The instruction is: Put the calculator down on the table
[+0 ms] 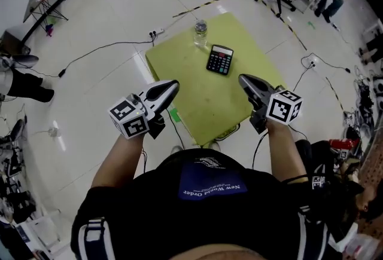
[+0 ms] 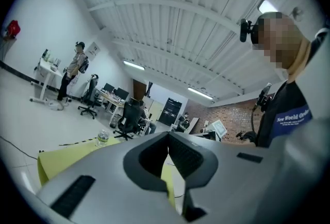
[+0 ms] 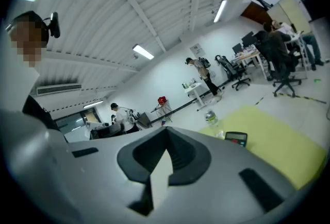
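Nearest us, our left gripper (image 1: 173,83) and right gripper (image 1: 241,78) hover above the near part of the table (image 1: 197,109). Both have their jaws together and nothing between them. Beyond and below them the calculator (image 1: 219,60) lies flat on the table, its long axis running roughly away from us, nearer the right gripper. Just past it stands a bottle (image 1: 200,33).

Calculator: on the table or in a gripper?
On the table. The calculator lies flat, keys up, on the yellow table; left gripper and right gripper are shut, empty, well short of it.
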`<state>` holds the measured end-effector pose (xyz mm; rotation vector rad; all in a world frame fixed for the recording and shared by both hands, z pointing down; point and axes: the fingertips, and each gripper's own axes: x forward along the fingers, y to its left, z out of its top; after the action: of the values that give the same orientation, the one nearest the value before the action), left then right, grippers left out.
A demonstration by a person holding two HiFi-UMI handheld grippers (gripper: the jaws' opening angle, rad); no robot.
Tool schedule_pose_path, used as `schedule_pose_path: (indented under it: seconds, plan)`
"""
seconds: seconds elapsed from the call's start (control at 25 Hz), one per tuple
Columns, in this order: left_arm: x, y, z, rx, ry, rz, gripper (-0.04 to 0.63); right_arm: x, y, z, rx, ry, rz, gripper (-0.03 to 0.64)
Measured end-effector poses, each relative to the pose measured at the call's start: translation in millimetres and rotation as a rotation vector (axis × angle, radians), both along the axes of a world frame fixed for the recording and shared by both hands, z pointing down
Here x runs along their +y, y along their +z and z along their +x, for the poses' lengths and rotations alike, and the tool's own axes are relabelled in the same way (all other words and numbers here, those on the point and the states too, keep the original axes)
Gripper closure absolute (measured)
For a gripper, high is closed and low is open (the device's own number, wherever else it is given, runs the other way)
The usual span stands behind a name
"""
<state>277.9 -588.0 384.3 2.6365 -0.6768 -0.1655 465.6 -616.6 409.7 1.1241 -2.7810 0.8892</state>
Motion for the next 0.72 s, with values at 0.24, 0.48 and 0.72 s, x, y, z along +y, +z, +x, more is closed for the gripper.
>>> schedule_pose_path:
  seconds: [0.24,0.48,0.72]
  plan:
    - [61,-55,-9,0.038,0.006,0.082,0.589,84,-59,-22,0.062,-0.055,0.127,0.629]
    - [92,-55,-13,0.046,0.017,0.101,0.589,111,-53,-9,0.060,0.003,0.128,0.630]
    - [101,-54,-15,0.031,0.026,0.099,0.589,119,-62,-12,0.077,-0.006,0.159,0.632]
